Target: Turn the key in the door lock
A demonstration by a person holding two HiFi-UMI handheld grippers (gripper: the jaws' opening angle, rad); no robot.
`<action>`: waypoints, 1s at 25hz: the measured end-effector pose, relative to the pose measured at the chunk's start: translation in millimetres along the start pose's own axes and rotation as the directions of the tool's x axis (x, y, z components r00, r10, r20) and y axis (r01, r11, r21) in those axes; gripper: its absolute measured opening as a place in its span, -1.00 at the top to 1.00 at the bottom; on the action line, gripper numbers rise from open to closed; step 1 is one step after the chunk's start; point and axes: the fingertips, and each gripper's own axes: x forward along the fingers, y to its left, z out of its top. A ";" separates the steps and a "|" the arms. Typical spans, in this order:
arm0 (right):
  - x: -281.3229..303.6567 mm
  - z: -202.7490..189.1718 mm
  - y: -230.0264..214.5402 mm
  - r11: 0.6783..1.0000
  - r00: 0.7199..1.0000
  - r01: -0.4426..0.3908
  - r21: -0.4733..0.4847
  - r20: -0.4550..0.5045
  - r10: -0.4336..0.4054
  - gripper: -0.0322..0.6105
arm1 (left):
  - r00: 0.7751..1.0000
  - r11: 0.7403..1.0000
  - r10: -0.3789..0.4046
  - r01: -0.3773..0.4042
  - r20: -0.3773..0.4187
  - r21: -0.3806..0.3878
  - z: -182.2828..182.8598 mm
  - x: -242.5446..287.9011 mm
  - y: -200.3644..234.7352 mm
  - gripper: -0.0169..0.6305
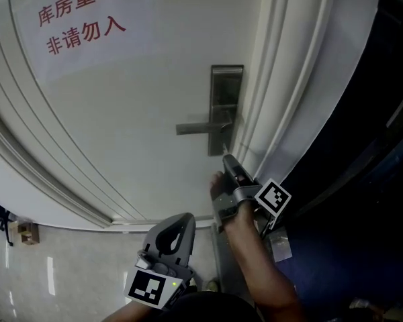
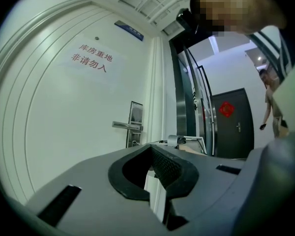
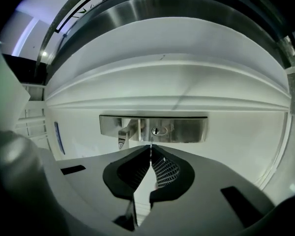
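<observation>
A steel lock plate (image 1: 226, 106) with a lever handle (image 1: 200, 127) is set near the edge of the white door (image 1: 134, 113). My right gripper (image 1: 228, 158) is held just below the plate, shut on a thin key (image 1: 224, 147). In the right gripper view the key (image 3: 150, 143) sticks out between the shut jaws of the right gripper (image 3: 151, 152), its tip a short way from the keyhole (image 3: 157, 131) and apart from it. My left gripper (image 1: 176, 228) hangs low and away from the door, shut on nothing. Its tips (image 2: 150, 147) meet, with the lock plate (image 2: 135, 123) far ahead.
A paper sign (image 1: 80, 15) with red characters is stuck on the door. White frame mouldings (image 1: 282, 79) run beside the lock, with a dark opening (image 1: 383, 146) to their right. A small wooden thing (image 1: 27, 232) sits on the tiled floor. A person (image 2: 271, 107) stands far down the corridor.
</observation>
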 end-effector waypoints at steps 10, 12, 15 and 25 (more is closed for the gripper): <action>22.6 9.2 -9.3 1.000 1.000 0.013 0.008 0.011 -0.014 0.84 | 1.000 1.000 -0.001 0.000 -0.011 -0.007 -3.8 15.8 16.8 0.94; 25.0 11.4 -9.5 1.000 1.000 0.015 0.005 0.015 -0.016 0.83 | 1.000 1.000 -0.001 0.001 -0.013 -0.010 -4.0 17.6 19.1 0.94; 28.5 15.8 -9.5 1.000 1.000 0.016 -0.002 0.025 -0.016 0.83 | 1.000 1.000 -0.004 0.003 -0.014 -0.012 -4.8 20.2 22.6 0.94; 42.1 10.8 -7.3 0.992 0.996 0.082 -0.091 -0.027 -0.084 0.83 | 1.000 0.999 -0.026 0.026 -0.007 -0.020 -5.0 30.6 29.6 0.94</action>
